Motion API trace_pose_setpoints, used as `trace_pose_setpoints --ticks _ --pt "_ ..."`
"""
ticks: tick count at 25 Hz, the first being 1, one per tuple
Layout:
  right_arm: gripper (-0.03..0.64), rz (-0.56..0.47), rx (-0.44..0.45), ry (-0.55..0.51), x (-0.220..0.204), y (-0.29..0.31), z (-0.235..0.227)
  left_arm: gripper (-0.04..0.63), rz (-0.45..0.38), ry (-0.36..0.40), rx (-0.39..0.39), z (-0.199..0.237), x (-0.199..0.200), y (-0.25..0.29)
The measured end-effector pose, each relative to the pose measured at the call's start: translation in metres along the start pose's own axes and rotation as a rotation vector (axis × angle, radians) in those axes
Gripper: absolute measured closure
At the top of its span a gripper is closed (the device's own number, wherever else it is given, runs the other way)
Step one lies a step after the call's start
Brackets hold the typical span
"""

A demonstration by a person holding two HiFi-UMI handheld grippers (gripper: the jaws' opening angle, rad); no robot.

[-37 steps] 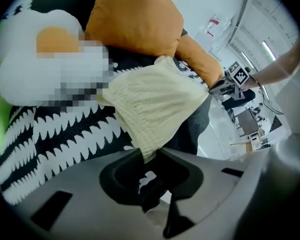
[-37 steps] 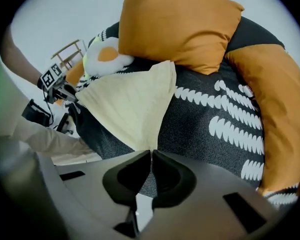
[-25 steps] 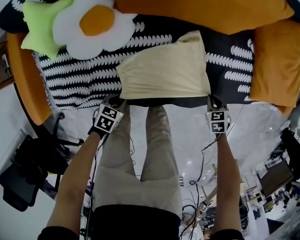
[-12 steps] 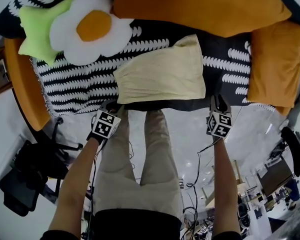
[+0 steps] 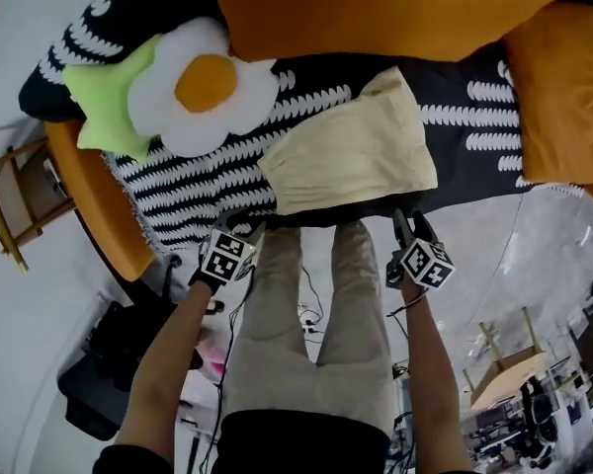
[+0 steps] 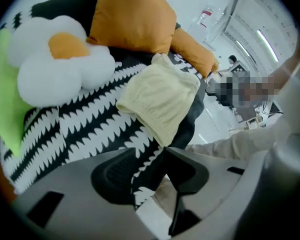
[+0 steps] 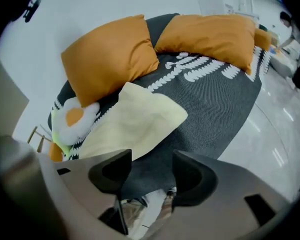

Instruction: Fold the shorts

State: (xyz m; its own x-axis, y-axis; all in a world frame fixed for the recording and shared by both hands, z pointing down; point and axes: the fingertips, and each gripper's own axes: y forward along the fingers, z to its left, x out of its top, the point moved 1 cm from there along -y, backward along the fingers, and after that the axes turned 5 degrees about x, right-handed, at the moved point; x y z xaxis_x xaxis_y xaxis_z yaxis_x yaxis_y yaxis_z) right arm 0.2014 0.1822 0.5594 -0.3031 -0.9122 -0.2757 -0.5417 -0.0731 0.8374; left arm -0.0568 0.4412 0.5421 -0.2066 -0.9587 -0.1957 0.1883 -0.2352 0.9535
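Observation:
The pale yellow shorts (image 5: pixel 351 156) lie folded into a rough rectangle on the black-and-white blanket (image 5: pixel 178 200), close to its near edge. My left gripper (image 5: pixel 241 227) hovers just off the shorts' near left corner, touching nothing. Its jaws have just been opening; in the left gripper view the shorts (image 6: pixel 160 101) lie beyond the left gripper (image 6: pixel 150 171), and only the blanket's edge shows past the gap. My right gripper (image 5: pixel 403 225) sits below the near right corner. Its jaws have also just been opening; the right gripper (image 7: pixel 151 176) is empty, with the shorts (image 7: pixel 130 121) ahead of it.
A fried-egg cushion (image 5: pixel 203 87) and a green star cushion (image 5: pixel 114 107) lie left of the shorts. Large orange pillows (image 5: pixel 376 8) line the back and right side (image 5: pixel 563 87). The person's legs (image 5: pixel 316 304) stand between the grippers. A wooden stool (image 5: pixel 15 196) stands at the left.
Both grippers have drawn back from the shorts' near corners and their jaws have parted. The right gripper has rolled. The shorts stay flat on the blanket.

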Motion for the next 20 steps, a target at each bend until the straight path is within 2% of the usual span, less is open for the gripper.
trace_pose_setpoints --ticks 2,4,6,7,9,10,13,14,15,16,17,20 --pt "0.348 -0.016 0.029 0.075 -0.021 0.005 0.019 0.407 -0.035 0.067 0.008 0.014 0.031 -0.005" --pt "0.35 -0.051 0.052 0.164 -0.04 0.015 0.041 0.374 -0.069 0.183 -0.004 0.028 0.076 -0.001" --pt "0.366 -0.109 0.055 0.255 -0.052 0.025 0.062 0.321 -0.088 0.38 -0.044 0.033 0.129 0.009" --pt "0.39 -0.138 0.05 0.282 -0.052 0.028 0.069 0.319 -0.082 0.476 -0.067 0.03 0.152 0.018" --pt "0.419 -0.183 0.033 0.268 -0.045 0.032 0.076 0.319 -0.038 0.671 -0.122 0.018 0.188 0.037" --pt "0.42 -0.189 0.023 0.21 -0.04 0.034 0.082 0.319 -0.006 0.808 -0.146 0.011 0.202 0.044" --pt "0.423 -0.137 0.015 -0.125 -0.023 0.04 0.107 0.319 0.092 1.356 -0.214 -0.011 0.226 0.059" --pt "0.422 -0.113 0.017 -0.229 -0.019 0.043 0.111 0.319 0.118 1.517 -0.25 -0.021 0.229 0.064" --pt "0.415 -0.095 0.016 -0.307 -0.015 0.045 0.112 0.319 0.135 1.643 -0.291 -0.033 0.23 0.068" --pt "0.402 -0.084 0.014 -0.361 -0.011 0.047 0.11 0.319 0.141 1.732 -0.334 -0.047 0.23 0.072" --pt "0.392 -0.078 0.017 -0.399 -0.007 0.05 0.108 0.319 0.135 1.786 -0.379 -0.062 0.23 0.077" --pt "0.373 -0.049 0.04 -0.52 0.006 0.067 0.117 0.319 0.119 1.873 -0.48 -0.093 0.226 0.091"
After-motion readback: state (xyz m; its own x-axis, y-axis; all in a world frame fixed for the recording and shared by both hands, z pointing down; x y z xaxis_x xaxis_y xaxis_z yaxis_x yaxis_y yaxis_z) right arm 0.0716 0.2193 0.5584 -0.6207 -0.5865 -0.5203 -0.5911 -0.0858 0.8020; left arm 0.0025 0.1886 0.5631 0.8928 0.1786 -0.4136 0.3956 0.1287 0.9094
